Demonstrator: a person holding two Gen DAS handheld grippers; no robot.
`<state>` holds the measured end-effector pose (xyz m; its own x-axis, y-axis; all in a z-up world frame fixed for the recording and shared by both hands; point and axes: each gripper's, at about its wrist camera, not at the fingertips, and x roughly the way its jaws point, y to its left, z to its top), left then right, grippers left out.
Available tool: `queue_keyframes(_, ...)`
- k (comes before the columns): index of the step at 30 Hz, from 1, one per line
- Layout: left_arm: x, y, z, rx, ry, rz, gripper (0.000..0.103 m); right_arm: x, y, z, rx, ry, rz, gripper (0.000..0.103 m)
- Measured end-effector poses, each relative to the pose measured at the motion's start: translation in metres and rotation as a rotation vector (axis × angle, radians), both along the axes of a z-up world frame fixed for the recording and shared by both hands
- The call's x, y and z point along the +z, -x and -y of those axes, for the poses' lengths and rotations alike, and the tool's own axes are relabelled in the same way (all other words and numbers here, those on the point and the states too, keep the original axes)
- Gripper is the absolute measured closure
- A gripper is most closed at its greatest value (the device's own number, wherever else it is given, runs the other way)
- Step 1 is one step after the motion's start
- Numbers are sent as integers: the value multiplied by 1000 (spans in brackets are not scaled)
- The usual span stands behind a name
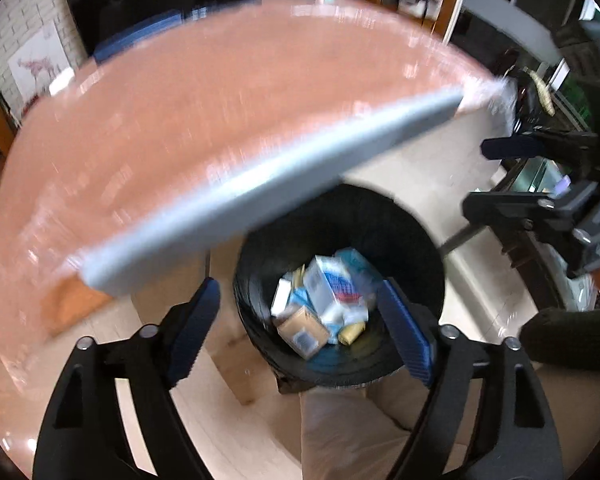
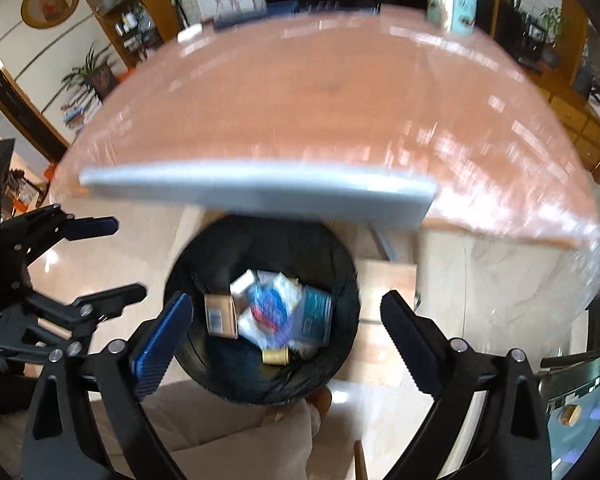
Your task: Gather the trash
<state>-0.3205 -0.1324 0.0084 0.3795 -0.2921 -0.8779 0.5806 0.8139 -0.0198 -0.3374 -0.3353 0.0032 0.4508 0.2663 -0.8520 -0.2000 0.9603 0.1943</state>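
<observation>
A black trash bin (image 1: 412, 240) stands on the floor under the table edge; it also shows in the right wrist view (image 2: 188, 280). It holds several pieces of trash (image 1: 320, 300): small boxes, wrappers and a yellow piece, which the right wrist view (image 2: 268, 312) shows too. My left gripper (image 1: 300, 312) is open and empty, right above the bin. My right gripper (image 2: 286, 312) is open and empty above the bin too. Each gripper shows in the other's view, the right one (image 1: 512, 176) and the left one (image 2: 112, 256), both open.
A reddish-brown table (image 1: 204, 120) with a grey edge (image 2: 260, 188) overhangs the bin. A patterned mug (image 2: 452, 4) stands at its far side. The floor is pale tile (image 2: 500, 280). My beige trouser leg (image 1: 348, 436) is just below the bin.
</observation>
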Motion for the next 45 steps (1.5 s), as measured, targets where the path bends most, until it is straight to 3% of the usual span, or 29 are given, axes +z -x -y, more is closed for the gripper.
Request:
queue_keyframes(3, 26, -13, -10, 14, 38, 61, 10, 21, -13, 1, -29, 12, 63, 4)
queue_keyframes(12, 63, -75, -31, 159, 97, 204, 9, 51, -80, 4, -138, 54, 191, 4)
queue_keyframes(19, 49, -174, -67, 370, 77, 183, 9, 37, -171, 50, -223, 146, 209, 4)
queue_keyframes(25, 23, -242, -103, 524, 59, 144, 9, 3, -245, 106, -271, 152, 119, 4)
queue_keyframes(30, 10, -272, -113, 583, 52, 126, 9, -17, -269, 124, -282, 151, 79, 4)
queue_keyframes(34, -2, -283, -109, 584, 20, 113, 9, -22, -272, 124, -259, 176, 123, 4)
queue_keyframes(40, -7, -283, -110, 595, 16, 131, 2, -23, -271, 124, -271, 178, 123, 4)
queue_keyframes(45, -9, -285, -111, 593, 20, 125, 1, -23, -271, 124, -271, 178, 123, 4)
